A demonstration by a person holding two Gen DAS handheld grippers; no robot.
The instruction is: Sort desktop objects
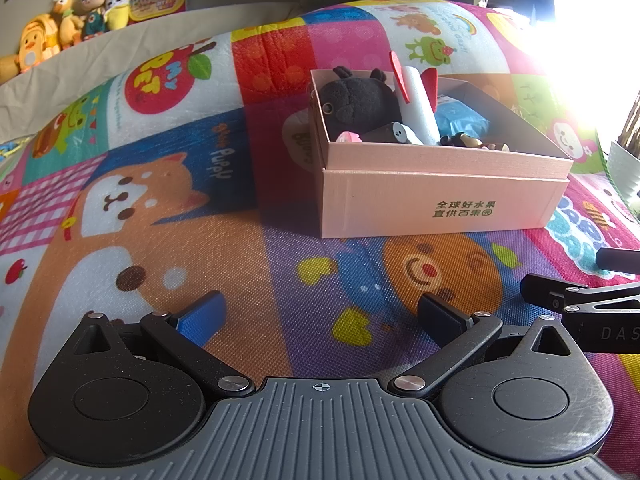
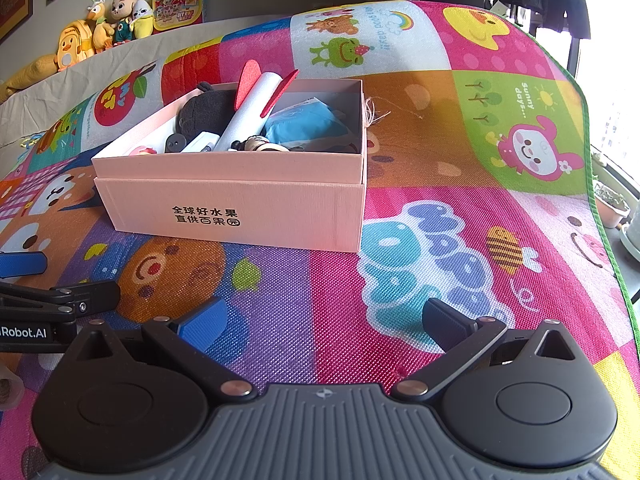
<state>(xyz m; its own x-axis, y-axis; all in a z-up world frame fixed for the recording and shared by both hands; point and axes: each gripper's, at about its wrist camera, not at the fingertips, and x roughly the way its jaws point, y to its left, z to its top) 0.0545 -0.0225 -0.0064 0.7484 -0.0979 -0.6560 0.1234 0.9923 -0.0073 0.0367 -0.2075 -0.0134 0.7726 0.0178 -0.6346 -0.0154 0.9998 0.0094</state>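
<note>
A pink cardboard box (image 1: 436, 200) stands on the colourful play mat and also shows in the right wrist view (image 2: 240, 208). It holds a black plush toy (image 1: 356, 100), a white roll with red felt wings (image 1: 420, 104), a blue cloth (image 2: 304, 124) and several small items. My left gripper (image 1: 322, 316) is open and empty, low over the mat in front of the box. My right gripper (image 2: 324, 320) is open and empty, in front of the box and to its right.
The play mat (image 2: 440, 160) covers the whole surface; its green edge (image 2: 592, 184) runs down the right. Plush toys (image 2: 108, 24) line the back ledge. A white plant pot (image 1: 624, 176) stands at the far right. Each gripper shows in the other's view.
</note>
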